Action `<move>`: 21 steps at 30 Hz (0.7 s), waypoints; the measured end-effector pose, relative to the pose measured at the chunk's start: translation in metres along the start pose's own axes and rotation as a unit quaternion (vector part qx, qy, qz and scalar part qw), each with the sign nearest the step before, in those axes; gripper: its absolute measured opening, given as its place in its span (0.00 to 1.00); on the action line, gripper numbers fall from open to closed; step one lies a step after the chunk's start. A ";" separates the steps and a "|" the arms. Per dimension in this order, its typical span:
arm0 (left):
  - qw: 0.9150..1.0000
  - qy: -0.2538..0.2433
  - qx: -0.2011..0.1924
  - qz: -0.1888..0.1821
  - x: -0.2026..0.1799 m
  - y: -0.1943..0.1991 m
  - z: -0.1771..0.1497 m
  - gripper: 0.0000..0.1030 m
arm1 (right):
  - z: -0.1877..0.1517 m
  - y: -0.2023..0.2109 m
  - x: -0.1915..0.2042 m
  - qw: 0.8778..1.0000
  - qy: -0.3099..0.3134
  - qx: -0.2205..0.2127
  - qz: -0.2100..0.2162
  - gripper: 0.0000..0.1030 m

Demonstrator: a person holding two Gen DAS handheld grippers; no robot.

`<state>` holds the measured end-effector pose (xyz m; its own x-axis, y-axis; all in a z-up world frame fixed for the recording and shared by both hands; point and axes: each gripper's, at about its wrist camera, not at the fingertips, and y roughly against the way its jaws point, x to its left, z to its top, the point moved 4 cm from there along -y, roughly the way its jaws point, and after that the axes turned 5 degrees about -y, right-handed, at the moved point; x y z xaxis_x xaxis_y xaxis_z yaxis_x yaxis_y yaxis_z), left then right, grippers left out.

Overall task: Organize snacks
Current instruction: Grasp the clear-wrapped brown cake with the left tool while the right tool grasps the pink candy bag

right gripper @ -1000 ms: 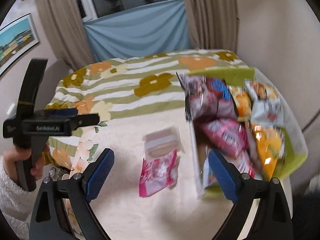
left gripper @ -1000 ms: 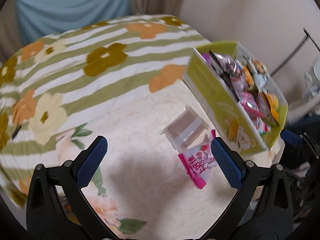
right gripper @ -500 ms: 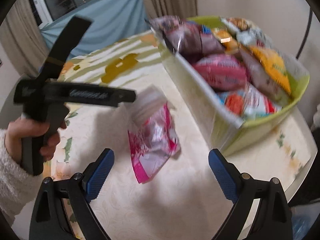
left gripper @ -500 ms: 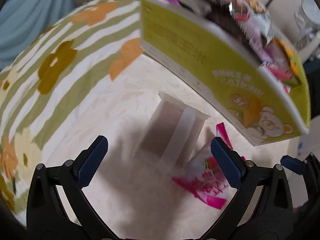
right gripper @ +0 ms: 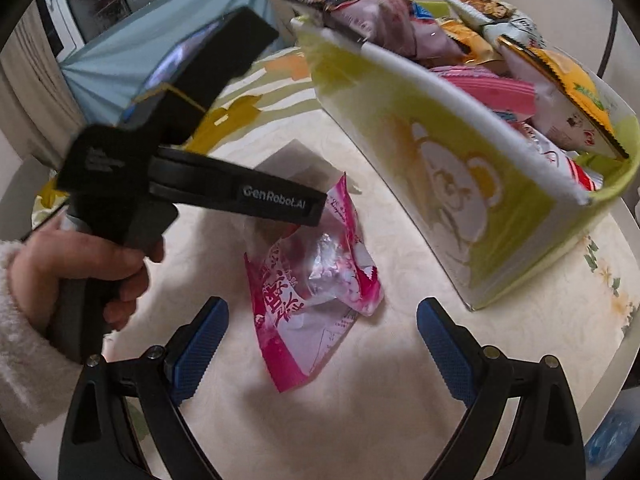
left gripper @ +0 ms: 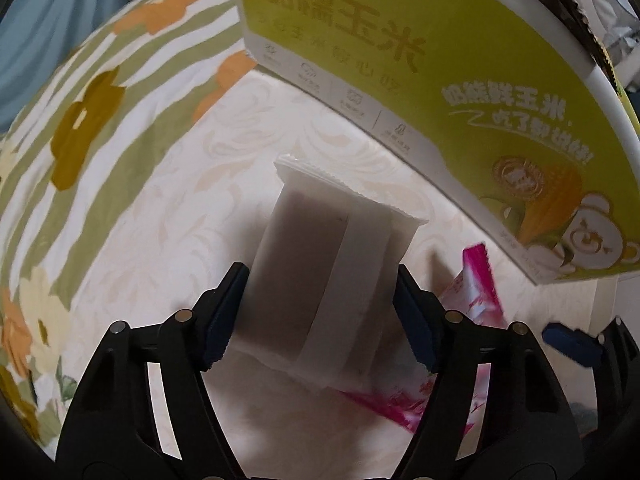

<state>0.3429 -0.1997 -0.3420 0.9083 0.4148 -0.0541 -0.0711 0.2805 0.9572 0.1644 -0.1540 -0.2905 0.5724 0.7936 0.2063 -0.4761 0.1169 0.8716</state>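
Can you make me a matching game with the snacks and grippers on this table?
Things:
1. frosted white snack packet with a dark bar inside
2. shiny pink plastic snack bag
3. yellow-green cardboard box with a bear picture
4. right hand-held gripper

Places or states:
A. full of snack packets
B. between the closing jaws of the left hand-held gripper
C. open, hovering over the table
D. lying flat on the cream tablecloth

Pairs: 1-B, 2-D, 3-A, 4-C
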 end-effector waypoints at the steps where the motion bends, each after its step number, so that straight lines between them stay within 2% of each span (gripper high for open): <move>1: 1.000 0.001 0.000 0.002 0.002 0.001 -0.003 0.67 | 0.000 -0.002 0.000 1.000 0.000 0.001 -0.001 0.91; 5: 1.000 0.022 0.007 0.010 0.016 0.006 -0.012 0.67 | 0.001 -0.011 0.001 1.000 0.004 0.003 -0.002 0.91; 13: 0.997 0.056 0.019 0.044 0.042 0.023 -0.057 0.60 | 0.012 -0.020 0.005 1.000 0.029 0.007 -0.001 0.91; 21: 0.994 0.098 0.018 0.054 0.053 0.041 -0.093 0.59 | 0.021 -0.035 0.007 1.000 0.019 0.021 0.009 0.91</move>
<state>0.3503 -0.0859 -0.3325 0.7984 0.6022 -0.0019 -0.1450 0.1953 0.9700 0.1993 -0.1656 -0.3100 0.5385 0.8171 0.2058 -0.4568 0.0778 0.8862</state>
